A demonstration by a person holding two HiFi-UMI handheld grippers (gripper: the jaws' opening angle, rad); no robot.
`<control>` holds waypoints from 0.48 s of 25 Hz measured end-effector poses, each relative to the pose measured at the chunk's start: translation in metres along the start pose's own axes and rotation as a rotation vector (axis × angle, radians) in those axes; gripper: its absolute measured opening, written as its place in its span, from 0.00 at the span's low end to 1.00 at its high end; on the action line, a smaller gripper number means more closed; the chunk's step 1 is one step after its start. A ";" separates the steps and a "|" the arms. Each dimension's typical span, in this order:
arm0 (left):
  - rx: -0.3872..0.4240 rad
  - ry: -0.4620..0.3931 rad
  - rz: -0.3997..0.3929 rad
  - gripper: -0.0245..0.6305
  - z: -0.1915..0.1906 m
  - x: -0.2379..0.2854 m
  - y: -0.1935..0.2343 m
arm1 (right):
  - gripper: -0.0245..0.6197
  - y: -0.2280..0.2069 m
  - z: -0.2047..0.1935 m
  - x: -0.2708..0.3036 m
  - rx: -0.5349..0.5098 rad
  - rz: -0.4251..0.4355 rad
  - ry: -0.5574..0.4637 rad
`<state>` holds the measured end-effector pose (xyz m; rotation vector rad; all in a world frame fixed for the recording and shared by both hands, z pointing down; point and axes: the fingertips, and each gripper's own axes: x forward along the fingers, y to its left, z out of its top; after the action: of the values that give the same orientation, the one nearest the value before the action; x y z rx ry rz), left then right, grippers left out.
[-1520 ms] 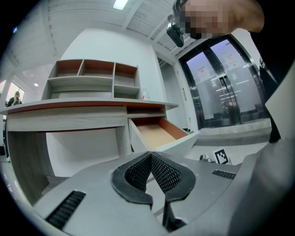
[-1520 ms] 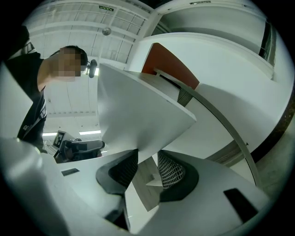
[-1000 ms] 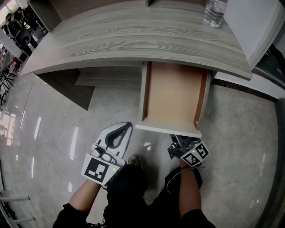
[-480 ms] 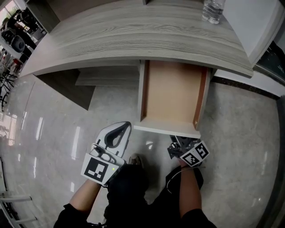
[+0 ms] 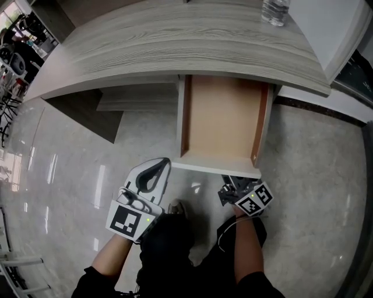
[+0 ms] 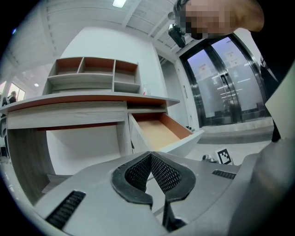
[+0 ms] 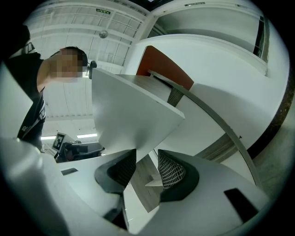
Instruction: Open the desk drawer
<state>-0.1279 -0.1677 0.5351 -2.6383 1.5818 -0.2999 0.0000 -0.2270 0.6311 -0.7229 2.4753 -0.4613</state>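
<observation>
Spreading just now, the right gripper's [image 7: 146, 156] jaws sit loose around the drawer's [image 5: 221, 122] front edge. It's pulled well out from under the desk [image 5: 175, 46]. Left gripper [image 5: 156, 170] hovers near, jaws clenched together. Water bottle [image 5: 274, 11] stands on the desktop.

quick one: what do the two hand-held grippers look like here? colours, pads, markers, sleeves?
The left hand-held gripper and the right hand-held gripper have the same build: light grey moulded shells with black, mesh-textured pads. Each carries a cube with black-and-white square markers. The person wears dark sleeves.
</observation>
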 end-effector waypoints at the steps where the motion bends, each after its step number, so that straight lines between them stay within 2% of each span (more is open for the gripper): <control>1: -0.001 0.000 0.000 0.04 0.000 0.000 0.000 | 0.25 -0.002 0.000 -0.002 0.003 -0.009 -0.003; 6: -0.005 -0.002 -0.004 0.04 -0.002 0.001 0.000 | 0.25 -0.002 0.002 -0.004 -0.001 -0.017 -0.007; 10: -0.008 -0.007 -0.001 0.04 0.000 0.001 -0.001 | 0.25 -0.006 -0.004 -0.018 0.003 -0.075 0.007; 12: -0.012 -0.009 0.007 0.04 0.000 -0.001 0.002 | 0.25 -0.006 -0.010 -0.020 -0.029 -0.109 0.045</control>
<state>-0.1298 -0.1680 0.5344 -2.6380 1.5948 -0.2786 0.0115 -0.2186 0.6499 -0.8710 2.4980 -0.4872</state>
